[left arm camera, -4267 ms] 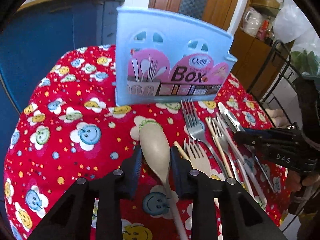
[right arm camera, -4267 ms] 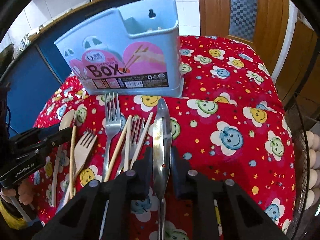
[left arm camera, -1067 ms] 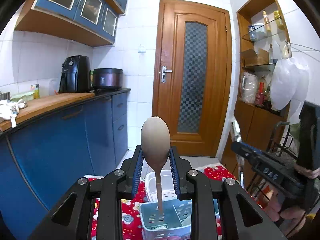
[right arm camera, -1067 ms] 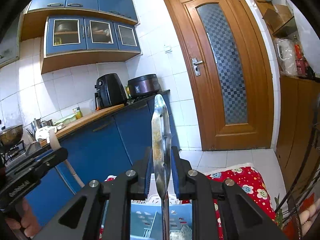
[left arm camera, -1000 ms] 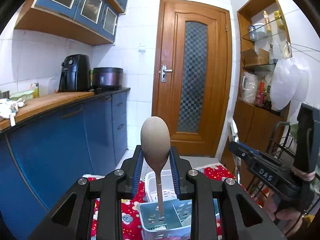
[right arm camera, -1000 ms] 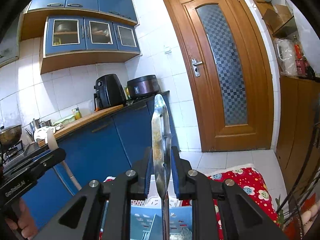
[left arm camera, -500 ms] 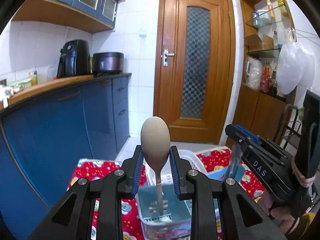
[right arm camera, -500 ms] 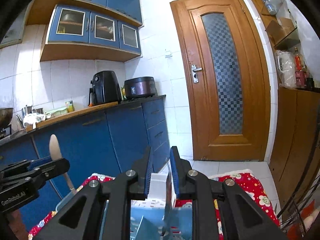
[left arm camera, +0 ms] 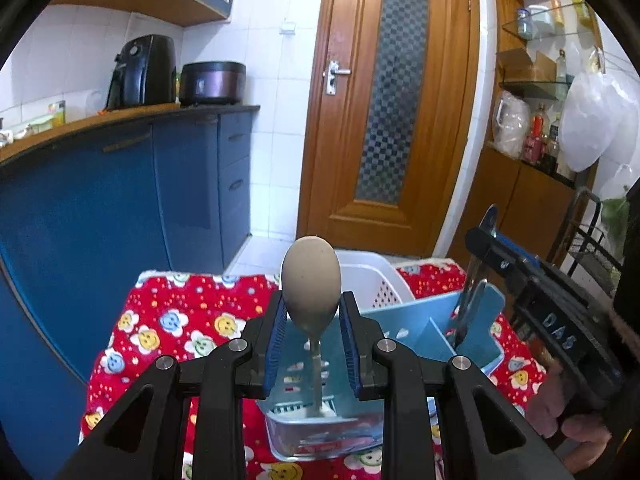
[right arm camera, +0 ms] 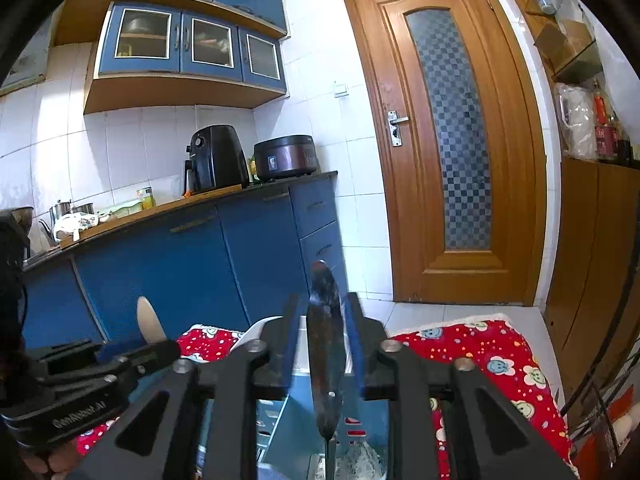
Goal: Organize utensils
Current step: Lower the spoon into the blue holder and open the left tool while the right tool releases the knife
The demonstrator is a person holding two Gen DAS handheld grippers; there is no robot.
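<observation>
My left gripper is shut on a beige spoon, bowl up, its handle reaching down into the left compartment of the light-blue utensil box. The right gripper hovers over the same box, and its jaws are opening. A steel knife stands upright between them with a narrow gap on each side, its lower end down in the box. The left wrist view shows that knife in the box's right compartment under the right gripper.
The box stands on a red smiley-flower tablecloth. A white perforated basket sits just behind it. Blue cabinets run along the left, a wooden door stands behind, and a wire rack is at the right.
Both grippers have sunk toward the box, which now fills more of each view. The right jaws have spread and the knife has slid down between them. The spoon stays gripped.
</observation>
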